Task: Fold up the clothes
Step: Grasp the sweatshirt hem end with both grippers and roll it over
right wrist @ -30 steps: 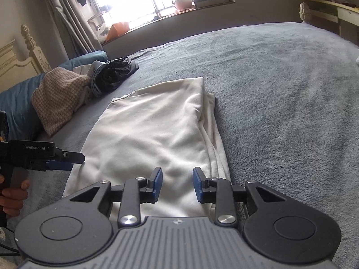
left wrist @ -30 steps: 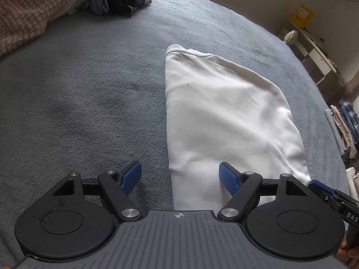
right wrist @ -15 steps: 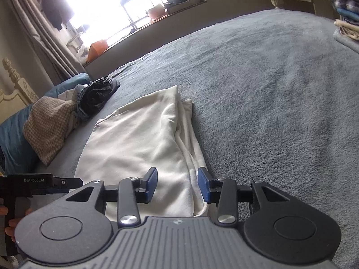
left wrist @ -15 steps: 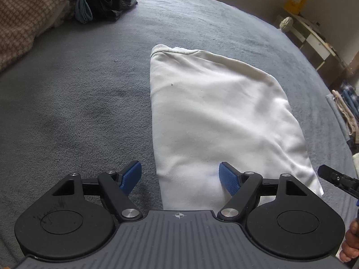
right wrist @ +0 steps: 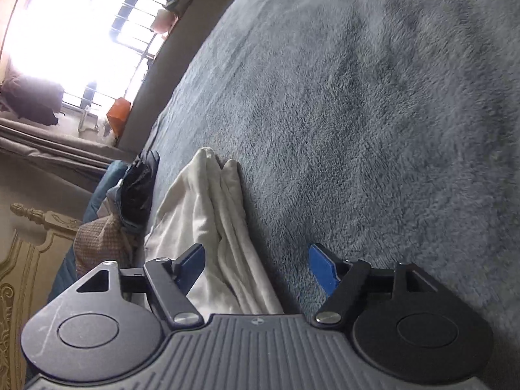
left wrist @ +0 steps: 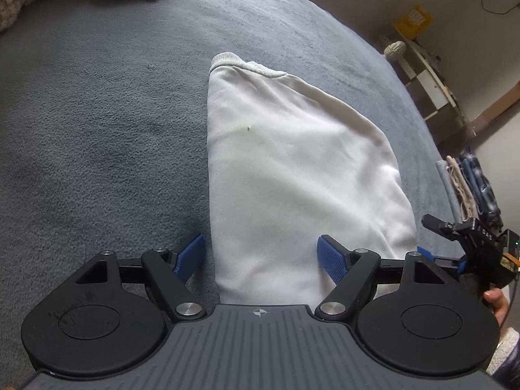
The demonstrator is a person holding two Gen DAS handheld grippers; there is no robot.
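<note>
A white garment [left wrist: 292, 169], folded lengthwise, lies flat on the grey bed cover [left wrist: 97, 130]. My left gripper [left wrist: 261, 255] is open just above the garment's near left corner, its jaws straddling that edge without pressing. The right gripper [left wrist: 461, 237] shows at the far right of the left wrist view, by the garment's near right corner, held by a hand [left wrist: 495, 299]. In the right wrist view the right gripper [right wrist: 255, 265] is rolled over, its jaws opening, with the folded edge of the white garment [right wrist: 211, 214] lying below between its blue pads and not gripped.
A heap of dark and checked clothes [right wrist: 130, 201] lies at the bed's head by a cream headboard [right wrist: 29, 243]. Folded clothes [left wrist: 468, 182] are stacked beyond the bed's right edge, near a white shelf [left wrist: 425, 74]. A bright window [right wrist: 81, 32] stands beyond the bed.
The right gripper has rolled sideways, dropped toward the garment's right edge and opened its jaws wide. The left gripper has slid slightly closer to the near left corner, still open.
</note>
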